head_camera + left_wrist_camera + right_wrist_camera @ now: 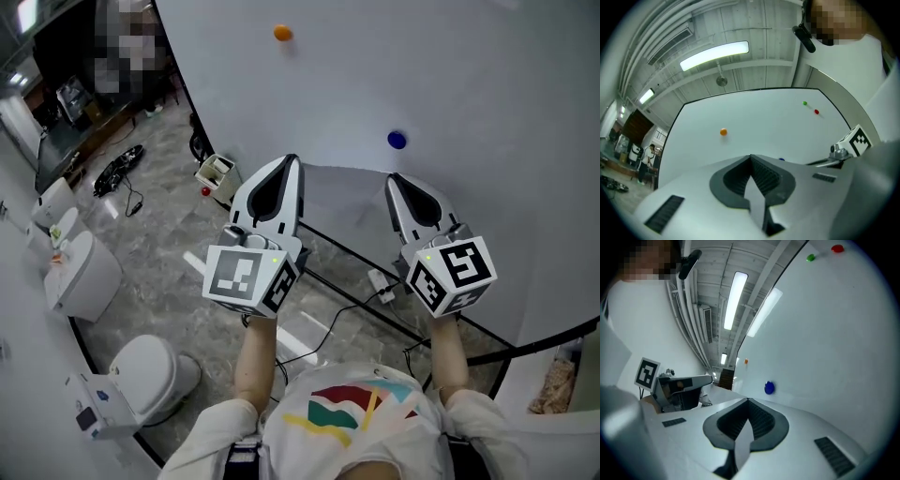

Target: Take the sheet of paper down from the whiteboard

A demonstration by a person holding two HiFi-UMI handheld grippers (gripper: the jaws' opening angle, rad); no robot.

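Note:
The sheet of paper [343,199] hangs off the whiteboard [469,84], stretched between my two grippers as a greyish panel below the blue magnet [397,140]. My left gripper [289,161] holds its left edge; in the left gripper view a strip of paper [757,199] is pinched between the shut jaws [751,157]. My right gripper [394,178] holds the right edge, and a paper strip [742,442] is likewise pinched between its shut jaws [747,400]. An orange magnet [282,33] sits higher up on the board.
A green magnet [804,103] and a red magnet [816,111] sit at the board's far upper part. The board's dark bottom rail [375,267] runs below the grippers. White round stools [150,375] and a cable bundle [117,171] are on the tiled floor at left.

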